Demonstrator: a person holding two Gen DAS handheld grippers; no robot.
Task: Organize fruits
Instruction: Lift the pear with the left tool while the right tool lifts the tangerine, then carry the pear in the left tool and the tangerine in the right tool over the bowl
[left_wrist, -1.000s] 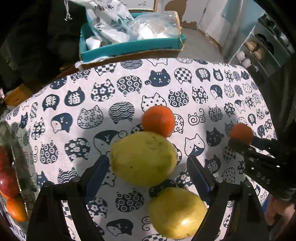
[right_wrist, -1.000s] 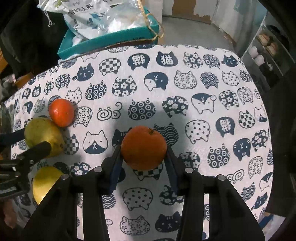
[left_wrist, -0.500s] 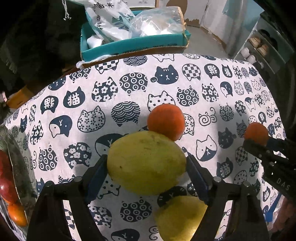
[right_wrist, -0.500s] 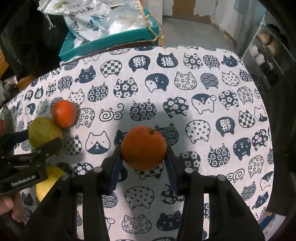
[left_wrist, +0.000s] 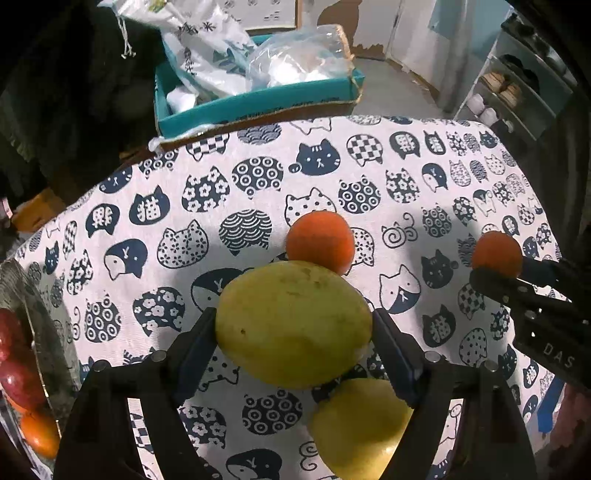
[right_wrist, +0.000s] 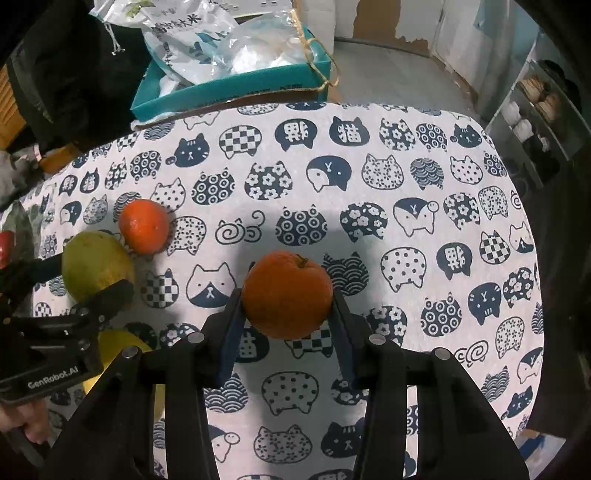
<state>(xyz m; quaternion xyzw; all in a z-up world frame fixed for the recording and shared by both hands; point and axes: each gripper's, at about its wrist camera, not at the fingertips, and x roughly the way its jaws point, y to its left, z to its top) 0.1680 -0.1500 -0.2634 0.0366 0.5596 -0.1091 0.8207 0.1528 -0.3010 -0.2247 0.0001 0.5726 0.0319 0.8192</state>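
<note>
A large yellow-green fruit (left_wrist: 293, 317) sits between the blue pads of my left gripper (left_wrist: 294, 332), which press on both its sides; the gripper is shut on it. The same fruit (right_wrist: 94, 262) and left gripper (right_wrist: 79, 280) show at the left of the right wrist view. My right gripper (right_wrist: 287, 308) is shut on an orange (right_wrist: 286, 291) just above the cat-print cloth (right_wrist: 406, 229); the left wrist view shows that orange (left_wrist: 496, 251) at the right. A smaller orange (left_wrist: 320, 243) lies loose behind the held fruit, and a second yellow fruit (left_wrist: 362, 428) lies on the cloth below it.
A glass dish (left_wrist: 51, 332) at the left edge holds red fruits (left_wrist: 16, 373) and an orange one. A teal box (left_wrist: 258, 99) with plastic bags stands beyond the table's far edge. Shelves (left_wrist: 517, 92) stand at the far right. A hand (right_wrist: 26, 421) holds the left gripper.
The left jaws have closed from either side onto the yellow-green fruit, which now looks larger and nearer the camera. The right gripper and its orange have stayed put.
</note>
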